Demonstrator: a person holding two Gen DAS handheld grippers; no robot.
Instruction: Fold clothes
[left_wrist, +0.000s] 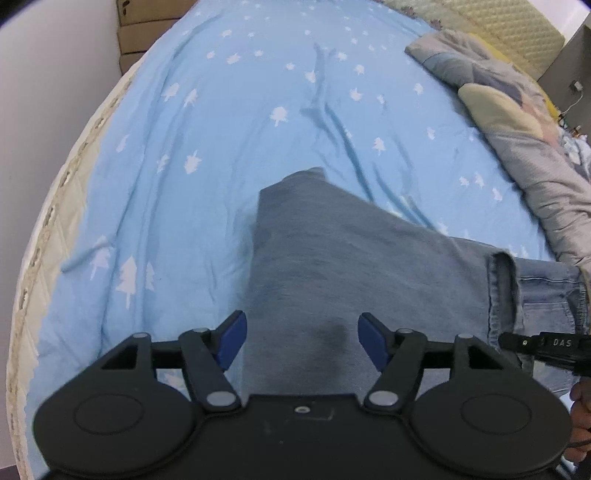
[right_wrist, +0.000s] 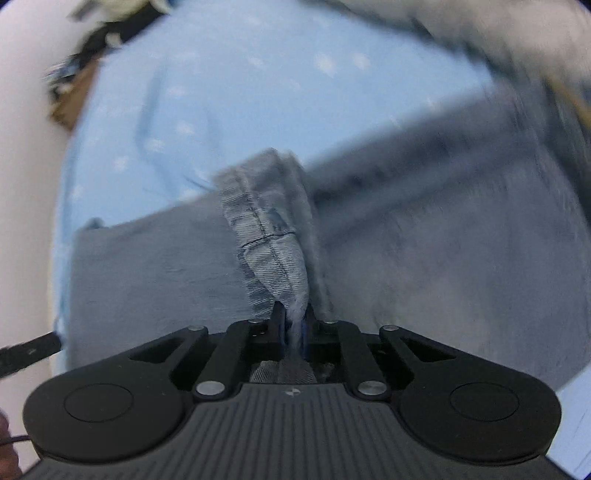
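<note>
Right tongs (right_wrist: 291, 325) pinching jeans (right_wrist: 273, 240) hem shows only in right-wrist view.

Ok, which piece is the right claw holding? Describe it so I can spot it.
Start from the blue tree-print sheet, then the grey jeans spread on it. The right claw pinches a pale denim hem, the only part lifted and showing stitching.
</note>
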